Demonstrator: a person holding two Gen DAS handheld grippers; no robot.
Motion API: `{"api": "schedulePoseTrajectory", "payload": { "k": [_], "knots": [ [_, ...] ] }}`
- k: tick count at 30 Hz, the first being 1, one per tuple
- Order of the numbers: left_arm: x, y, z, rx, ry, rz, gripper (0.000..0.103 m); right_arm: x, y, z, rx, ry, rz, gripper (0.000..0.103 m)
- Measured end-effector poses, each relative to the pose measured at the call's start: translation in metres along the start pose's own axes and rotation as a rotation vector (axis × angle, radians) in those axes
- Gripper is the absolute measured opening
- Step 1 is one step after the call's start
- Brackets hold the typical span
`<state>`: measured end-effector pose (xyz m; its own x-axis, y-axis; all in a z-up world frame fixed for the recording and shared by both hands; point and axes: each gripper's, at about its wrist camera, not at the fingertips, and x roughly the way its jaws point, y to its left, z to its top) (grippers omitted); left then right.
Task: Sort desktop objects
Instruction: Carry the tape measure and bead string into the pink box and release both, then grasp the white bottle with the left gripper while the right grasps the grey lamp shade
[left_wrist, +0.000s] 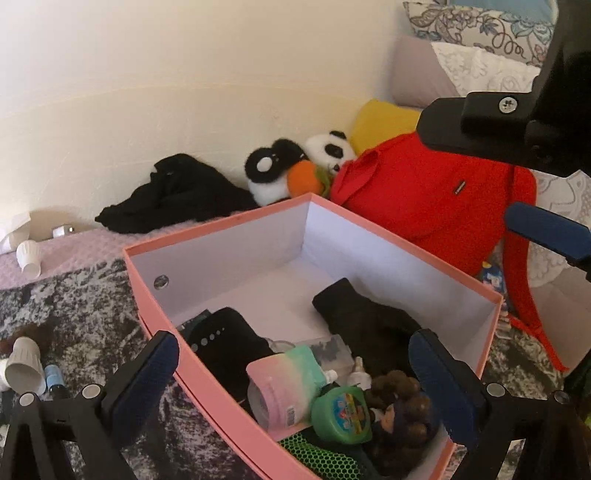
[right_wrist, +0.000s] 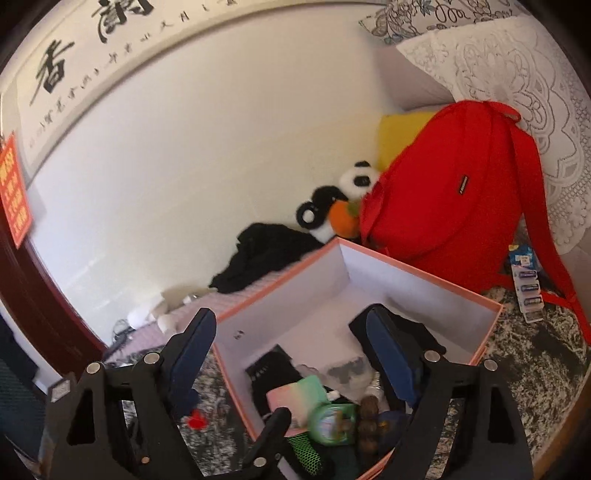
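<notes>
nearest us, our left gripper (left_wrist: 293, 373) and right gripper (right_wrist: 291, 354) both gape wide with nothing between the pads, hovering over the pink cardboard box (left_wrist: 236, 221). at six o'clock inside it lie a soft pastel pouch (left_wrist: 284, 384), a round green plastic case (left_wrist: 341, 413) and a string of brown beads (left_wrist: 402, 391): light, the case stiff, best pinched across its rim. out at nine o'clock, white ribbed caps (left_wrist: 24, 365) rest on the cloth; at one o'clock a red fabric backpack (left_wrist: 424, 192).
</notes>
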<state>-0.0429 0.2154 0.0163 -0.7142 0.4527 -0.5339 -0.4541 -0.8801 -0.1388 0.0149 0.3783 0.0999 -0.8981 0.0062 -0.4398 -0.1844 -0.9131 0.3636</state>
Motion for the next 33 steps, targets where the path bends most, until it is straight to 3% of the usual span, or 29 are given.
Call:
{"api": "schedulePoseTrajectory", "payload": {
  "k": [7, 12, 21, 24, 26, 33],
  "knots": [
    [-0.012, 0.026, 0.002, -0.041, -0.016, 0.035, 0.103, 0.01, 0.032, -0.013, -0.04, 0.017, 0.048, 0.087],
    [-0.018, 0.065, -0.006, -0.083, -0.012, 0.093, 0.103, 0.022, 0.061, -0.027, -0.074, 0.029, 0.09, 0.087],
    [-0.016, 0.187, -0.046, -0.148, 0.041, 0.287, 0.103, 0.088, 0.123, -0.066, -0.151, 0.143, 0.195, 0.085],
    [-0.017, 0.235, -0.059, -0.202, 0.068, 0.359, 0.103, 0.115, 0.145, -0.081, -0.179, 0.192, 0.234, 0.072],
    [-0.017, 0.265, -0.068, -0.237, 0.09, 0.394, 0.103, 0.134, 0.16, -0.091, -0.198, 0.225, 0.26, 0.057],
    [-0.007, 0.341, -0.087, -0.384, 0.155, 0.439, 0.103, 0.201, 0.187, -0.126, -0.177, 0.383, 0.293, 0.055]
  ]
}}
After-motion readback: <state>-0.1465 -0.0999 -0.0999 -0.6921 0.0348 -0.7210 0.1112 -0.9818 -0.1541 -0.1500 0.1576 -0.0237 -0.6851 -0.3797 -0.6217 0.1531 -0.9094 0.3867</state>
